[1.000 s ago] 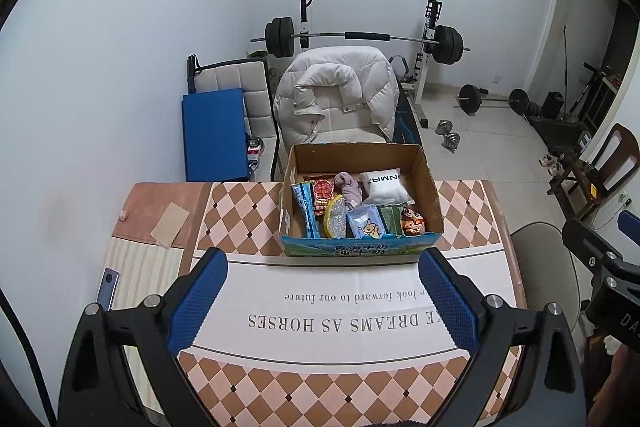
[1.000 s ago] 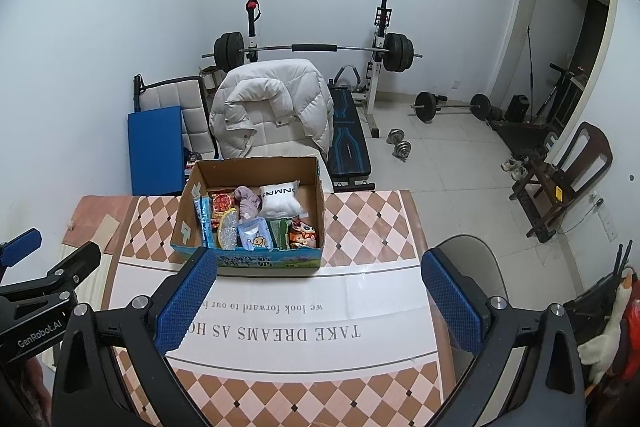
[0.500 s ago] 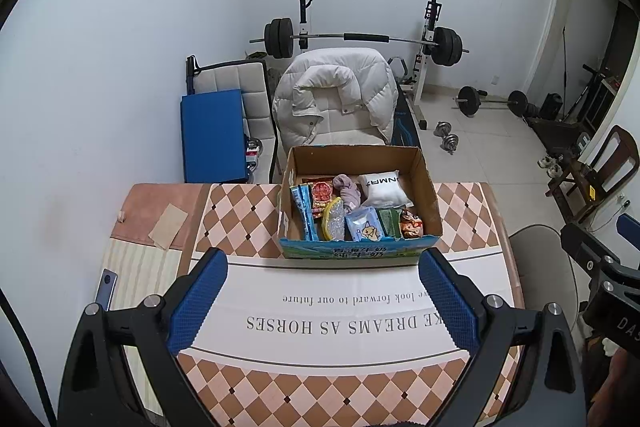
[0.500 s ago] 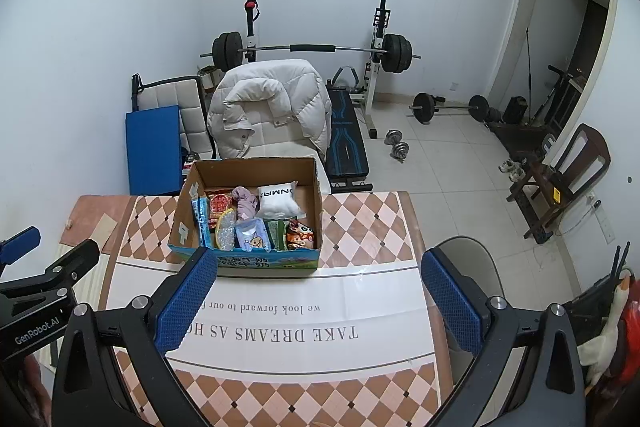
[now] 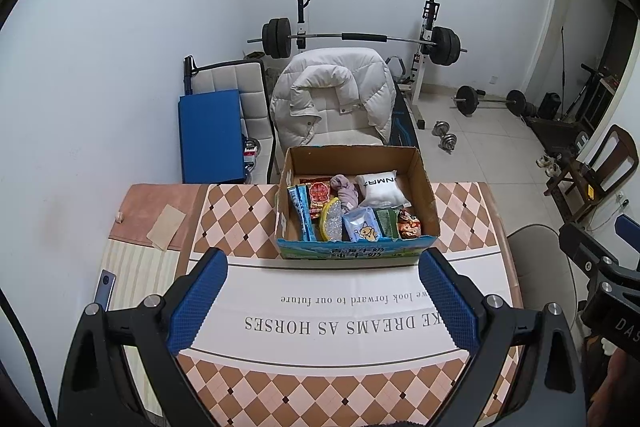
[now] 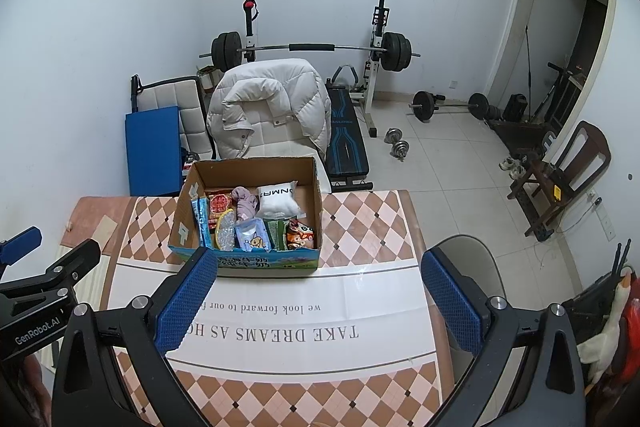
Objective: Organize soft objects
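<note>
Left wrist view: left gripper point(image 5: 322, 303) held above the near part of the table, blue pads spread wide, nothing between them.
Left gripper to box: cardboard box point(image 5: 356, 251) sits ahead of the fingers, centred between them, well apart from both pads.
Right wrist view: right gripper point(image 6: 318, 303) likewise spread wide and empty, over the white banner point(image 6: 280, 311) printed "TAKE DREAMS AS HORSES".
Right gripper to box: the box lies ahead and to the left; its near left corner is partly hidden behind the left pad.
Box contents: soft packets standing along the near wall, among them a light blue pouch point(image 5: 362, 229) with a cartoon animal, a yellow-edged pad point(image 5: 331, 223), a green packet point(image 5: 385, 221) and an orange snack bag point(image 5: 408, 225).
Further back in box: a white pillow-like pack point(image 5: 380, 189), a mauve cloth bundle point(image 5: 345, 189) and a red packet point(image 5: 319, 193).
Table: checked cloth point(image 5: 236, 215) under the box and banner.
Beyond table: chair with a white padded jacket point(image 5: 334, 95) draped over it; barbell rack point(image 5: 360, 39) against the far wall.
</note>
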### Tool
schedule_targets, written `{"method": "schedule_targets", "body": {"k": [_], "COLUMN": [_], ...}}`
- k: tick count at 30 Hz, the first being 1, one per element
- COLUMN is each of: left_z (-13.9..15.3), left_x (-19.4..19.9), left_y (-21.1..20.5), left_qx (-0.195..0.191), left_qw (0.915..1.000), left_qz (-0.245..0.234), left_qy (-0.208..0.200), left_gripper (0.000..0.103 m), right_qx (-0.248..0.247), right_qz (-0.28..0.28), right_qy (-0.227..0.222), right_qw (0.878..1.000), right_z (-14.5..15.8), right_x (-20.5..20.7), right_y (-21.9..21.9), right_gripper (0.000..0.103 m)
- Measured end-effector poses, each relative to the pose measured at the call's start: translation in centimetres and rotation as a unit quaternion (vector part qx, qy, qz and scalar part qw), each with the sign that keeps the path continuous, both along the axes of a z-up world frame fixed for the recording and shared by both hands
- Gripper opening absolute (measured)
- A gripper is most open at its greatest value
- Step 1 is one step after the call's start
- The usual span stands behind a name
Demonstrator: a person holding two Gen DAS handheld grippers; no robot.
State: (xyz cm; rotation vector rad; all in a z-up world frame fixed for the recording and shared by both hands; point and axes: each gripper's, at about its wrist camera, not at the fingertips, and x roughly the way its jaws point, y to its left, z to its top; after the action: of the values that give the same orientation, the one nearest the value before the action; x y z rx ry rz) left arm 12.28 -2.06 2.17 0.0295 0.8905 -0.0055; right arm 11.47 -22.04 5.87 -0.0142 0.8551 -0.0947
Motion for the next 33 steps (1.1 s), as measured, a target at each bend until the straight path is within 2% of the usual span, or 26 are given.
{"method": "schedule_targets", "body": {"k": [33], "left_z": [0.02], "left_x": [0.02], "left_y": [-0.12], "left_qx": [-0.002], "left_qw": [1.0000], "left_qz": [0.002], "left_qy": [0.000], "left_gripper": [0.098], "right_qx": [0.001], "right_qz": [-0.002], "right_qy": [-0.004], "right_qw": [1.000], "right_z": [0.02], "right_x": [-0.23], "right_y": [-0.16], "right_gripper": [0.103]}}
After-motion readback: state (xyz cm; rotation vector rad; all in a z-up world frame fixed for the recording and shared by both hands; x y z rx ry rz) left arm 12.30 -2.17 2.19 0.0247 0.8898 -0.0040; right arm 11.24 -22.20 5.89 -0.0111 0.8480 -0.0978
